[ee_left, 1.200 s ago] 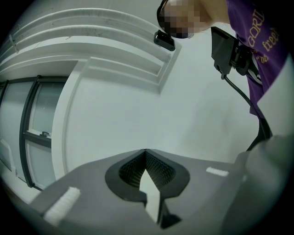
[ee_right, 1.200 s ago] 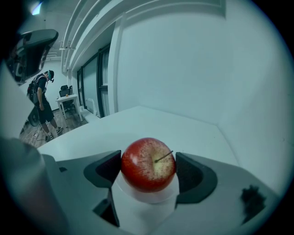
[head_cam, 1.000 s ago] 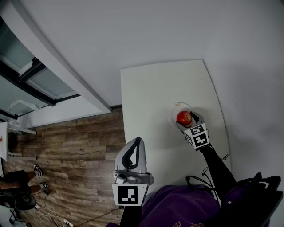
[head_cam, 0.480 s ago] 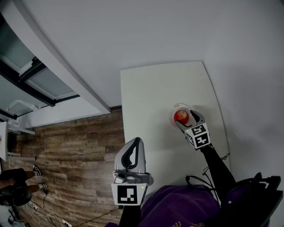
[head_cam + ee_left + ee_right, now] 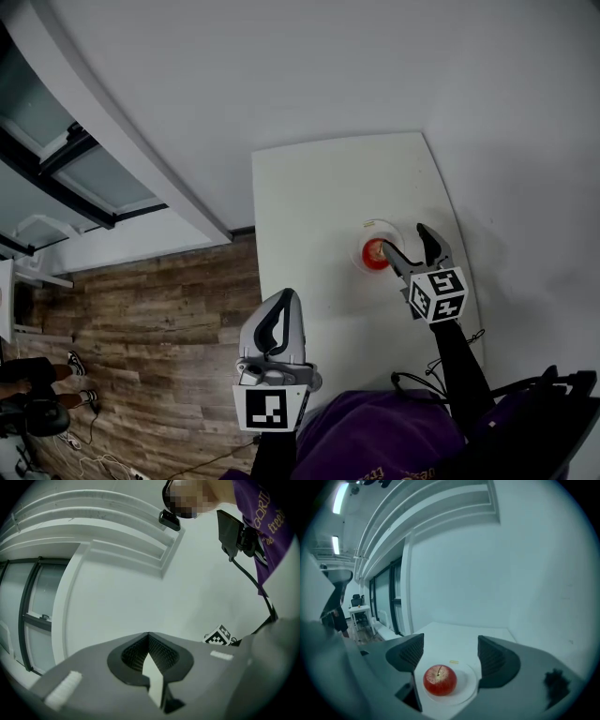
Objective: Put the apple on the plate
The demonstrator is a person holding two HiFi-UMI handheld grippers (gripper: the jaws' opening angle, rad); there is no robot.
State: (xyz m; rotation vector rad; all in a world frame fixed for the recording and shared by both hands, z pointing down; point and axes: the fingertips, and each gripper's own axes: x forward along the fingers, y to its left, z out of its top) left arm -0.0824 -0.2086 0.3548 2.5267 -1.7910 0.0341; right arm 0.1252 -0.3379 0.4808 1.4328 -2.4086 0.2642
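Observation:
A red apple (image 5: 373, 252) sits upright, stem up, on a small white plate (image 5: 375, 228) at the right side of the white table (image 5: 319, 187). My right gripper (image 5: 407, 241) is open just to the right of and behind the plate, with nothing between its jaws. In the right gripper view the apple (image 5: 439, 680) lies on the plate (image 5: 469, 682) low between the spread jaws of the right gripper (image 5: 449, 651), apart from both. My left gripper (image 5: 284, 302) hangs off the table's near left edge; in the left gripper view, the left gripper (image 5: 149, 639) is shut and empty, aimed at a white wall.
Wooden floor (image 5: 141, 328) lies left of the table, with windows (image 5: 66, 169) beyond. A white wall borders the table's far and right sides. A black cable (image 5: 412, 380) hangs near my body. A person's feet (image 5: 56, 398) show at the far left.
My right gripper let go of the apple, opened and drew back to the right. The apple now rests on the plate. The left gripper has barely moved.

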